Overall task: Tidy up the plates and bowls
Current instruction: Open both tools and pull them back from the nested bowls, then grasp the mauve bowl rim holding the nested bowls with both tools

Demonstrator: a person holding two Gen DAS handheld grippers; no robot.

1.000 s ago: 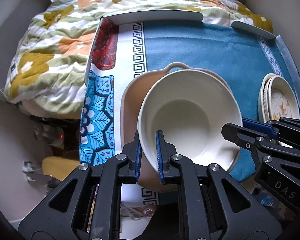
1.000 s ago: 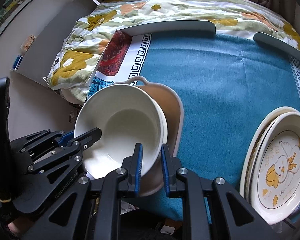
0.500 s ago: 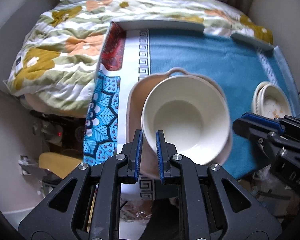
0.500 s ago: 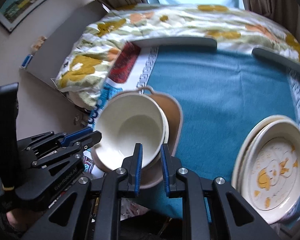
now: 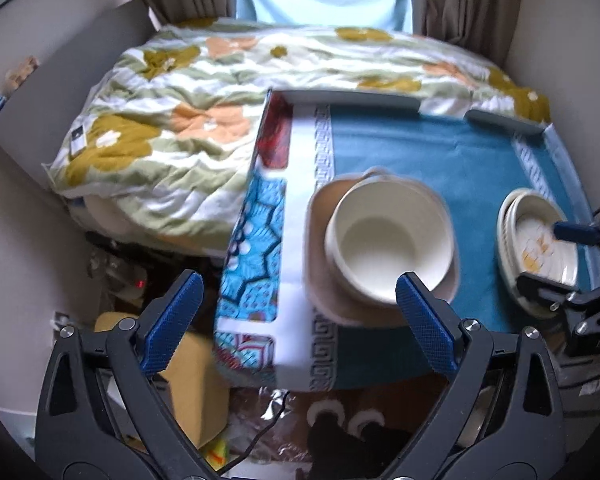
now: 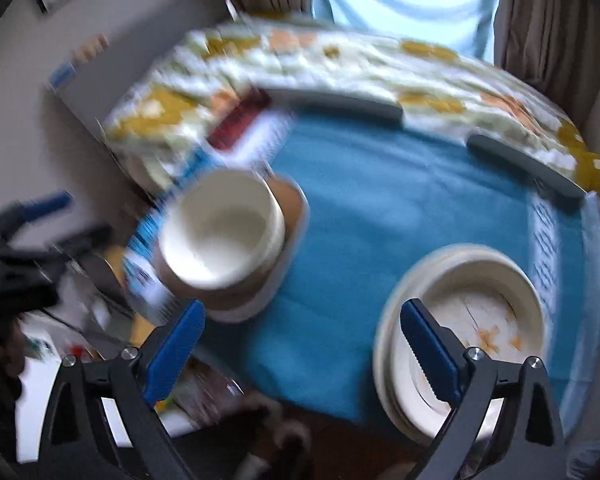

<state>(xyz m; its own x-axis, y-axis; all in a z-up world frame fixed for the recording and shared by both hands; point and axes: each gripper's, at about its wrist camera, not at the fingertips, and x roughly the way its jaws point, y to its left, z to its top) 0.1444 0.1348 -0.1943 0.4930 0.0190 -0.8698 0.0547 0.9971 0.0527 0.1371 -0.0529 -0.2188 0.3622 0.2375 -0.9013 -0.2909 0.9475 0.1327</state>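
At the far left a floral quilt covers the bed, its near edge hanging beside the surface, which is draped in a teal cloth with a patterned border along its left side. Two grey rails run along the back edge with a gap between them.

The left gripper hangs off the front edge of the surface, its jaws spread wide and holding nothing; one blue pad is out over the floor clutter, the other overlaps the near rim of the white bowl. That bowl sits nested upright in a tan dish near the left front of the cloth, close to the patterned border. Bare teal cloth lies behind it up to the rails and to its right.

Across that open stretch, a stack of plates lies near the right front corner, just inside the right edge. The right gripper has its jaws wide apart and empty, one pad below the tan dish, the other over the plates' near rim. This view is blurred.
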